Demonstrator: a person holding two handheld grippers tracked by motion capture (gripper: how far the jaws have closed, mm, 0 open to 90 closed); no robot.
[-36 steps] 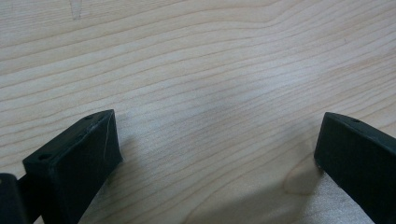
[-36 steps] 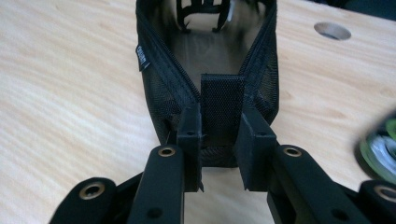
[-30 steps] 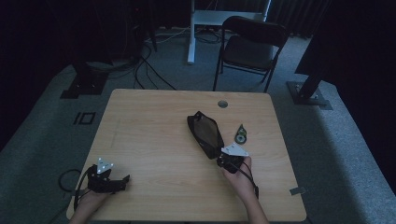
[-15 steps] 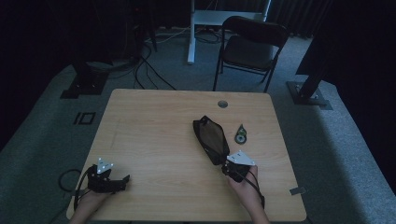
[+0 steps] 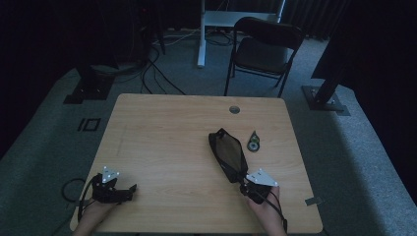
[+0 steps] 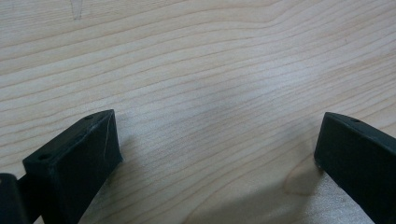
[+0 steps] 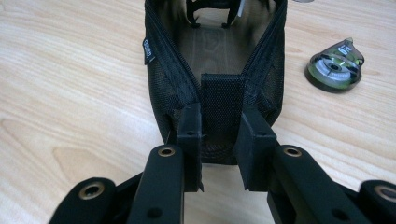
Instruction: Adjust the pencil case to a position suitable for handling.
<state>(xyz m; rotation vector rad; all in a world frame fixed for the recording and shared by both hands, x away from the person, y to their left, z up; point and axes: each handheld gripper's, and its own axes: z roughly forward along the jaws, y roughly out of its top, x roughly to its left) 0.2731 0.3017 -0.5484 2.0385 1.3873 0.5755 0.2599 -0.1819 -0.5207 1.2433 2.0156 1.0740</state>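
A black mesh pouch (image 5: pixel 227 153) lies on the wooden table (image 5: pixel 167 132), its zip open and a brownish lining showing (image 7: pixel 215 60). My right gripper (image 5: pixel 242 179) is at the pouch's near end, shut on the black fabric tab there (image 7: pixel 222 140). A small teardrop-shaped tape dispenser (image 5: pixel 253 144) lies just right of the pouch (image 7: pixel 334 67). My left gripper (image 5: pixel 132 188) rests near the table's front left corner. Its jaws stand wide open over bare wood (image 6: pixel 217 140).
A round cable hole (image 5: pixel 234 109) sits near the table's far edge. Behind the table are a folding chair (image 5: pixel 265 46) and a white desk leg (image 5: pixel 201 34). Cables run across the grey carpet at the far left.
My right gripper has pulled back toward the table's near edge and slightly right, dragging the pouch along. The left gripper has kept still.
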